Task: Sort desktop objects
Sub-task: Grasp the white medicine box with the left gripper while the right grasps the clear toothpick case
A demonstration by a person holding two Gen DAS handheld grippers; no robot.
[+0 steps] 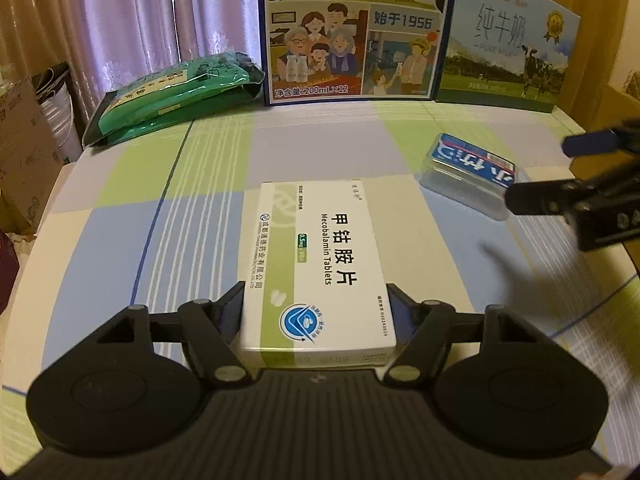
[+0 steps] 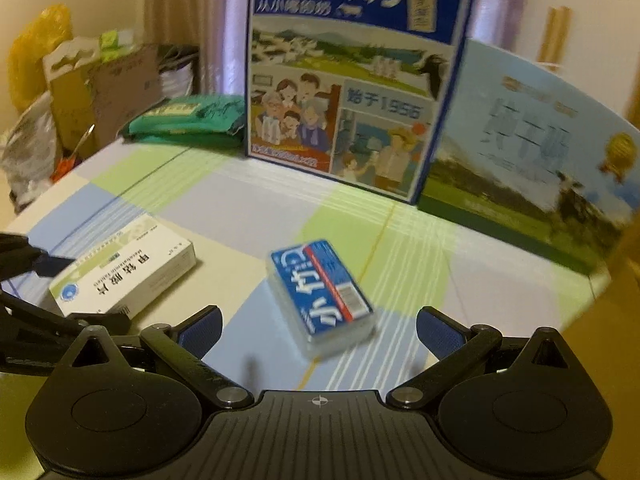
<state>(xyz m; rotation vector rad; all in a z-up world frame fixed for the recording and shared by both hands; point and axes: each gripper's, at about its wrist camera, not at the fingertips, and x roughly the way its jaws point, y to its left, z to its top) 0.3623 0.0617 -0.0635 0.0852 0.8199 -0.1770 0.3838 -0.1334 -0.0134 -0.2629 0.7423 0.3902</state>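
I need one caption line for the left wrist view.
Left gripper clamps the white tablet box on the checked tablecloth.

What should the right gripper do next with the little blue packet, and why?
Probably ease forward and a bit lower. The right gripper is open, and the blue packet lies flat on the table just ahead of its fingers, not yet between them. The left gripper already clamps the white medicine box.

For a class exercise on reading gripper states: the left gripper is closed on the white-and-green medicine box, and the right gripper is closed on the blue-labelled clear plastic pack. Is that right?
Not quite. In the right wrist view the right gripper is open, its fingers apart around the blue-labelled clear plastic pack, not closed on it. The left gripper is closed on the white-and-green medicine box.
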